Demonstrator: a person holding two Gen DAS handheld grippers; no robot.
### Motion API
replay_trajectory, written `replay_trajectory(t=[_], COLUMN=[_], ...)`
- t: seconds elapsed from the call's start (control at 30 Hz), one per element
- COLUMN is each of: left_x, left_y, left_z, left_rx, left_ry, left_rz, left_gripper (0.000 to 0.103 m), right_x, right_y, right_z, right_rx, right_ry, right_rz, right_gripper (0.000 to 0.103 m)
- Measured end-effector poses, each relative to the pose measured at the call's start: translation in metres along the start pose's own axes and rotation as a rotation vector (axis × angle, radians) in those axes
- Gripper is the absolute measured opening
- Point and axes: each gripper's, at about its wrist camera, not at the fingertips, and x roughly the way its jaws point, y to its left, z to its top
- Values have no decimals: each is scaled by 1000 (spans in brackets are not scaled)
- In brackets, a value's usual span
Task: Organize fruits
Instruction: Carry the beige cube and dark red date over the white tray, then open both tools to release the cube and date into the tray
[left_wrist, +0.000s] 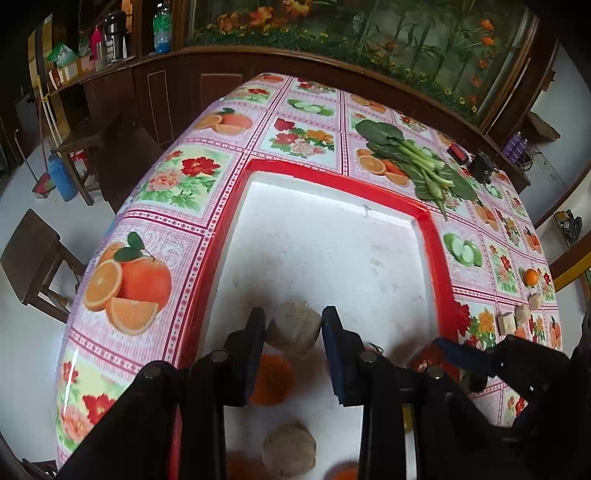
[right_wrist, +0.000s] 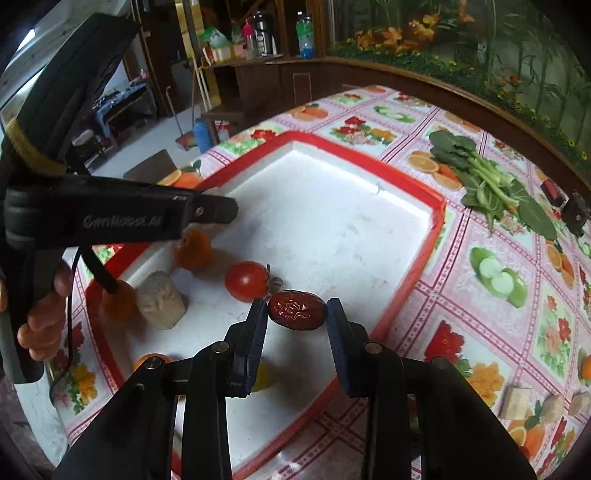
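A white tray with a red rim (left_wrist: 332, 177) (right_wrist: 436, 206) lies on the flowered tablecloth. In the left wrist view my left gripper (left_wrist: 293, 332) holds a beige ridged chunk (left_wrist: 295, 326) between its fingers above the tray, over an orange fruit (left_wrist: 273, 380) and another beige chunk (left_wrist: 290, 448). In the right wrist view my right gripper (right_wrist: 297, 314) is shut on a dark red date (right_wrist: 297, 309) just above the tray, beside a red tomato (right_wrist: 246, 281). An orange fruit (right_wrist: 194, 249) and a beige chunk (right_wrist: 160, 300) lie in the tray under the left gripper's body (right_wrist: 122, 218).
Leafy greens (left_wrist: 410, 158) (right_wrist: 487, 181) lie on the cloth beyond the tray. A small orange (left_wrist: 531, 277) and several beige chunks (left_wrist: 515, 317) (right_wrist: 517, 402) lie on the cloth at the right. A black box (left_wrist: 482, 168) stands near the far table edge. Wooden stools stand left of the table.
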Motion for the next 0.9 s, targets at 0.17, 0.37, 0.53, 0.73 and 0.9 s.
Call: replay_trajectory(t=[0.17, 0.37, 0.53, 0.73, 0.9], left_x=[15, 28, 32, 31, 29], left_y=[-1, 0, -1, -3, -4], left_z=[4, 4, 3, 1, -2], left_rx=[4, -3, 5, 21, 27], left_ry=[22, 51, 54, 53, 65], left_rz=[1, 7, 16, 38, 53], left_gripper=[34, 34, 35, 35, 36], right_x=[8, 15, 18, 20, 17], right_y=[-2, -4, -7, -6, -4], right_z=[-2, -4, -4, -3, -4], right_rx=[2, 11, 17, 10, 14], right_ry=[25, 45, 51, 58, 61], right_rz=[2, 3, 0, -10, -7], right_gripper=[32, 32, 32, 34, 37])
